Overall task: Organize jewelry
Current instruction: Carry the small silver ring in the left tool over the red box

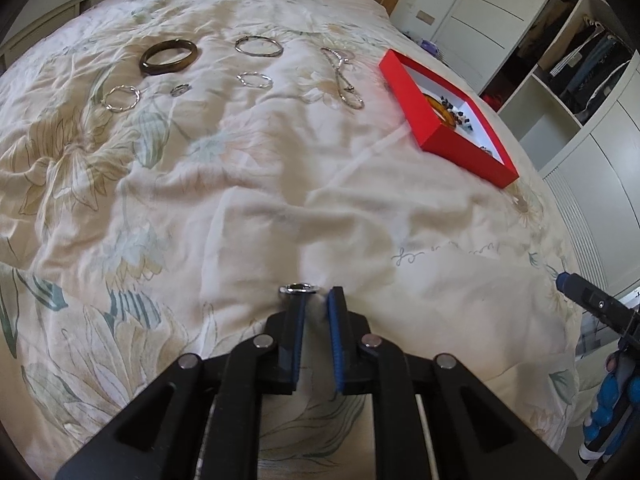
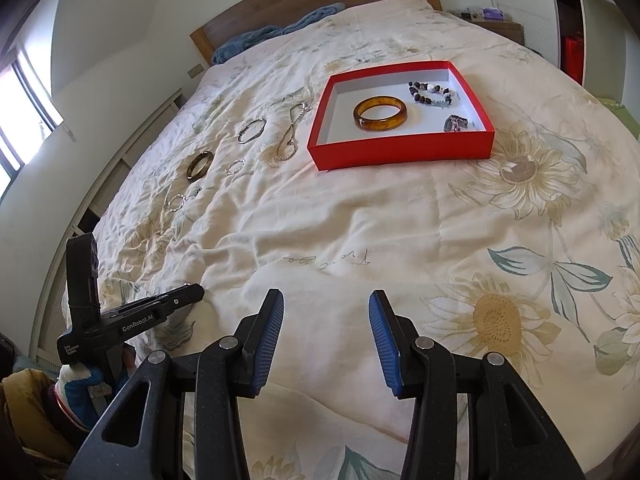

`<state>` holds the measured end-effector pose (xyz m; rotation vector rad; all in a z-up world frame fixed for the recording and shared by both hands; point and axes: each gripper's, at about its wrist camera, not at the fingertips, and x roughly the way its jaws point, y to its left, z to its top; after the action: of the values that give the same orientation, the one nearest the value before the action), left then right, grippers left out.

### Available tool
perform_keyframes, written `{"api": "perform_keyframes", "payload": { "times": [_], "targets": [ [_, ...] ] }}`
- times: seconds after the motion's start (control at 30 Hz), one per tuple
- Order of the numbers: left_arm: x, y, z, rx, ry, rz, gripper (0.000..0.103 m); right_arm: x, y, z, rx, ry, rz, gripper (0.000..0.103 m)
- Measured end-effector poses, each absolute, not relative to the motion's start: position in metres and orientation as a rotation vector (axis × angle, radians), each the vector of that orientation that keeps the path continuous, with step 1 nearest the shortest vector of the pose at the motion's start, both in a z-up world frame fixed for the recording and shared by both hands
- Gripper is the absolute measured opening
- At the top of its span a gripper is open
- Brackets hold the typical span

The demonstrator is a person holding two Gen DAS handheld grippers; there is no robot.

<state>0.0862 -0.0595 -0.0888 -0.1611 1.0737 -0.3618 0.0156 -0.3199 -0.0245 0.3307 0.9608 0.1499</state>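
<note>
While the left gripper (image 1: pixel 317 296) sits low at centre frame, a small silver ring (image 1: pixel 299 289) lies across its left fingertip; the fingers stand narrowly apart, not clamping it. Only the right wrist view shows the red box's (image 2: pixel 400 148) contents: amber bangle (image 2: pixel 380 113), beads (image 2: pixel 430 94). Right gripper (image 2: pixel 326 304): fingers wide apart.

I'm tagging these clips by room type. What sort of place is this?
Most likely a home bedroom. The jewelry and red box lie on a bed with a floral duvet and wooden headboard, and an open wardrobe with hanging clothes stands beside it.
</note>
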Motion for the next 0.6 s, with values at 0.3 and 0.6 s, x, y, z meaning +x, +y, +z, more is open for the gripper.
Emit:
{"api": "perform_keyframes", "payload": {
  "times": [0.3, 0.6],
  "targets": [
    [0.085, -0.061, -0.086, -0.165, 1.069, -0.355, 0.026, 0.019, -0.318, -0.025, 0.325, 0.966, 0.147, 0.044],
    [0.091, -0.045, -0.093, -0.342, 1.125, -0.289, 0.026, 0.021, -0.316, -0.026, 0.316, 0.975, 0.151, 0.044]
  ]
}}
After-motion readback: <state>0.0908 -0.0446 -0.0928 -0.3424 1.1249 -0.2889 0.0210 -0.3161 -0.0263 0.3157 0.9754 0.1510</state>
